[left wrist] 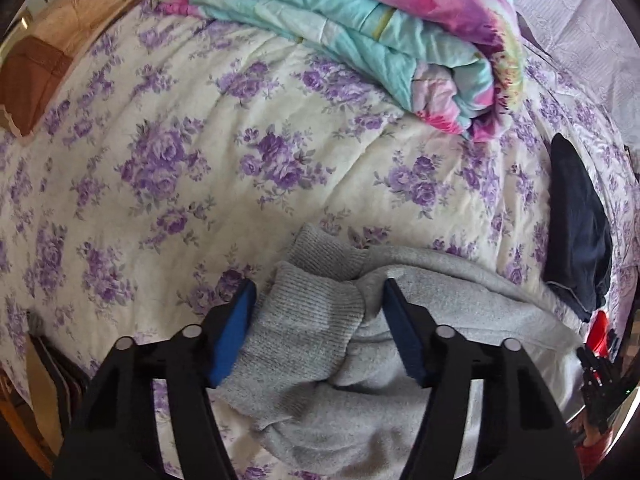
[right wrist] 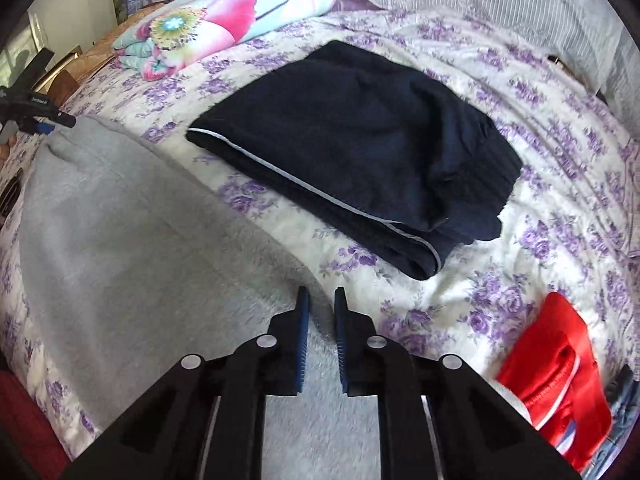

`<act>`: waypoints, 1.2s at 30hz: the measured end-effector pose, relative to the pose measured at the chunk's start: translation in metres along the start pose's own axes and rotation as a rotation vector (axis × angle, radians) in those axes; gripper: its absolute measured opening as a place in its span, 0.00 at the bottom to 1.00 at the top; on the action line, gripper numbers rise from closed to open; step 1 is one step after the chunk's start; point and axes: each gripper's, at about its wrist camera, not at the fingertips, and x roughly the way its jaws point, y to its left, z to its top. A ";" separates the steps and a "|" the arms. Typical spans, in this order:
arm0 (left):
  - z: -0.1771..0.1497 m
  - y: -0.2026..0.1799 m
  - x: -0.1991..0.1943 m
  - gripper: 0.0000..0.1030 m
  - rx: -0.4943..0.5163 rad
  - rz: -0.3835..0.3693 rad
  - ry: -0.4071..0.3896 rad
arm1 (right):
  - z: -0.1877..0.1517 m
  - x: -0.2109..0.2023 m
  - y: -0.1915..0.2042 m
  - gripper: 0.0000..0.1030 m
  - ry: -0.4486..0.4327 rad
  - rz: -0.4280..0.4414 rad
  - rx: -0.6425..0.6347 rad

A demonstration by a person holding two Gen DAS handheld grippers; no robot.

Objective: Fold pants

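The grey pants (right wrist: 120, 216) lie stretched across the flowered bedspread (left wrist: 168, 152), ribbed cuffs (left wrist: 312, 320) stacked at one end. The left gripper (left wrist: 318, 320) hangs right over those cuffs with its jaws spread wide on either side of them — not yet clamped. The right gripper (right wrist: 320, 336) sits over the other end of the grey cloth, its blue pads a narrow gap apart, with nothing visibly pinched between them. It looks like the take-hold stage before a fold: next, both need to close on fabric and carry one end over the other. Beyond lie folded dark pants (right wrist: 360, 152), a red garment (right wrist: 560, 372) and a rolled floral quilt (left wrist: 360, 28).
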 end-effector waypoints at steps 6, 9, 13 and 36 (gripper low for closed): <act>-0.016 -0.012 -0.023 0.42 0.112 0.038 -0.089 | -0.013 -0.011 0.012 0.06 -0.006 0.010 0.021; -0.028 -0.012 -0.037 0.40 0.123 0.019 -0.120 | -0.019 -0.024 0.018 0.06 -0.027 0.015 0.037; -0.043 -0.003 -0.045 0.39 0.106 -0.005 -0.128 | -0.029 -0.038 0.026 0.06 -0.032 0.025 0.027; -0.157 0.087 -0.056 0.28 -0.152 -0.187 0.006 | -0.133 -0.088 0.100 0.05 0.048 0.140 0.048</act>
